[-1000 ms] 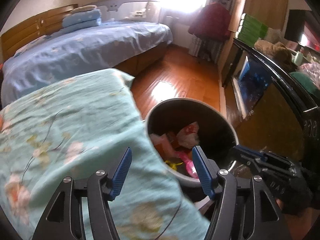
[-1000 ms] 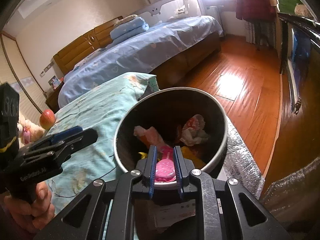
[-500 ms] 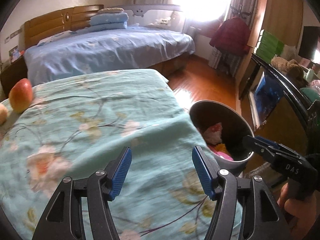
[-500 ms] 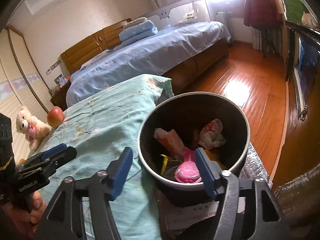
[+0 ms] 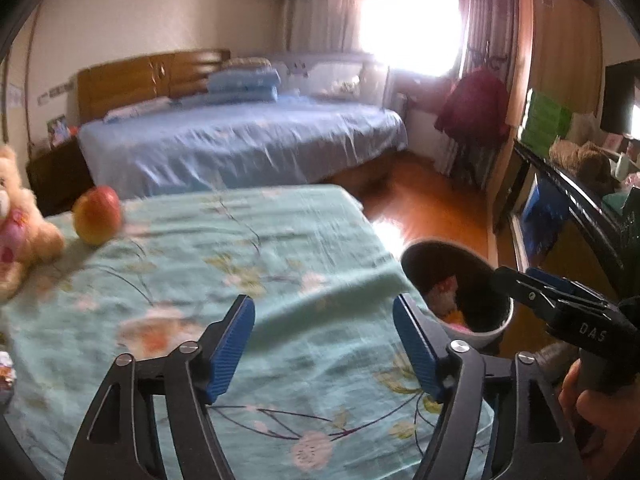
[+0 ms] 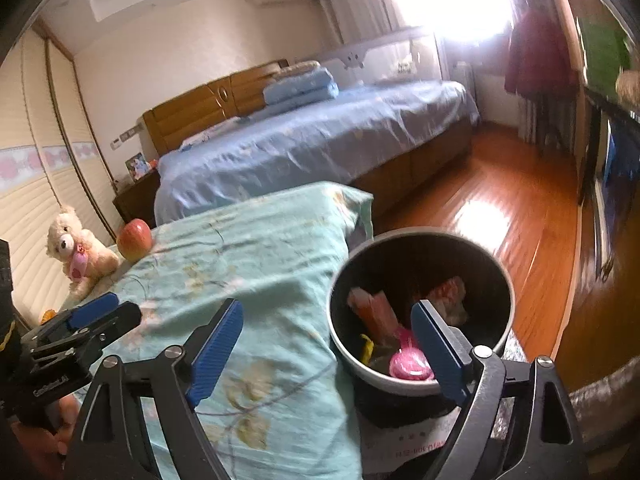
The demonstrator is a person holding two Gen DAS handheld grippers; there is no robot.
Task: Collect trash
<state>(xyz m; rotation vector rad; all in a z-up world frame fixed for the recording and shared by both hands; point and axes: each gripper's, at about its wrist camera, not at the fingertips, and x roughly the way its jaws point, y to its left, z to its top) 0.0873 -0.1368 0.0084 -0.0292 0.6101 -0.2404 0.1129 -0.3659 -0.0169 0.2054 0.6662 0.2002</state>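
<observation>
Right claw [image 6: 326,350] now open, pink trash [image 6: 410,366] binned.

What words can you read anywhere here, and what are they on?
"DAS": on the right tongs, seen by the left camera.
Small white lettering on the left tongs: too blurred to read.
Paper under the trash bin: red print, unreadable.
</observation>
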